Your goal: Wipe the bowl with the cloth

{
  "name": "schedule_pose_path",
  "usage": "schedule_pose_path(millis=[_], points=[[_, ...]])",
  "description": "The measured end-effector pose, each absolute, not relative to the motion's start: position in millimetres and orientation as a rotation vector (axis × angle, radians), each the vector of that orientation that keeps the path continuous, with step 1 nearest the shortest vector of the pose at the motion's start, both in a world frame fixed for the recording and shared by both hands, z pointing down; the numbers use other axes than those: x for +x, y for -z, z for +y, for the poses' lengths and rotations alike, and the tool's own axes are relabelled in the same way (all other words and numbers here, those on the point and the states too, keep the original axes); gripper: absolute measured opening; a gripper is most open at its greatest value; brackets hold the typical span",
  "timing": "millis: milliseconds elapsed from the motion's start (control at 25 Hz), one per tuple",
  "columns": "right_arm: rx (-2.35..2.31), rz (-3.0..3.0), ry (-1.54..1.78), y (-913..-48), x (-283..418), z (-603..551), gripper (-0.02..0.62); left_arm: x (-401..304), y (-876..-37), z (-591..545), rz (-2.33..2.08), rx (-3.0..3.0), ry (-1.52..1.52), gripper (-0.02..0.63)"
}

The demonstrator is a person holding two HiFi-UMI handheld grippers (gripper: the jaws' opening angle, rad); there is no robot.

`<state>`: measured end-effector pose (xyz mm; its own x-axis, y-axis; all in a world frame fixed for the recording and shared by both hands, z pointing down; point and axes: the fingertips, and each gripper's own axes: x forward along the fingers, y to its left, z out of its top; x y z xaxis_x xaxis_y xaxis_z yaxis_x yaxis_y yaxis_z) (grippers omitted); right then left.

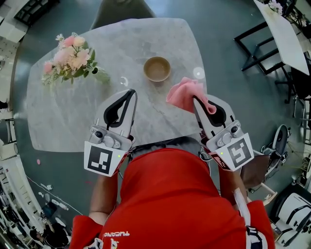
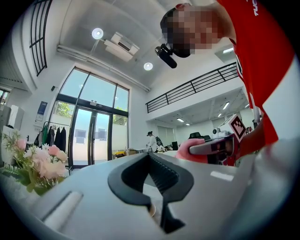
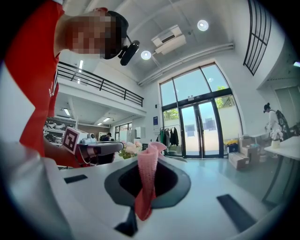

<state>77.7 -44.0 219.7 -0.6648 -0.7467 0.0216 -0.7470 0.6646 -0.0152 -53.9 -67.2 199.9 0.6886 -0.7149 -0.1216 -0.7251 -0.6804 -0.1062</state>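
Note:
A tan wooden bowl stands upright on the marble table, toward its far side. My right gripper is shut on a pink cloth, which hangs bunched to the right of the bowl and nearer to me; in the right gripper view the cloth is pinched as a strip between the jaws. My left gripper is shut and holds nothing, near the bowl's near left side. In the left gripper view its jaws meet and the pink cloth shows at the right.
A bouquet of pink and white flowers lies on the table's left part. A dark chair stands beyond the table's far edge. Black-framed furniture stands to the right, and a brown bag is on the floor by my right side.

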Motion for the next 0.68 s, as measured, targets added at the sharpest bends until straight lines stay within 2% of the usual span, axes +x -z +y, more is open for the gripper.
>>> schedule_pose_path(millis=[280, 480, 680], points=[[1.282, -2.863, -0.041, -216.9, 79.7, -43.1, 0.008, -54.2, -218.3, -64.5, 1.198, -2.812, 0.036, 0.005], [1.278, -2.864, -0.038, -215.5, 79.9, -42.6, 0.008, -53.5, -212.1, -65.0, 1.182, -2.784, -0.018, 0.005], [1.279, -2.864, -0.035, -214.7, 78.7, -42.5, 0.008, -55.0, -224.7, -62.8, 1.198, -2.835, 0.076, 0.005]])
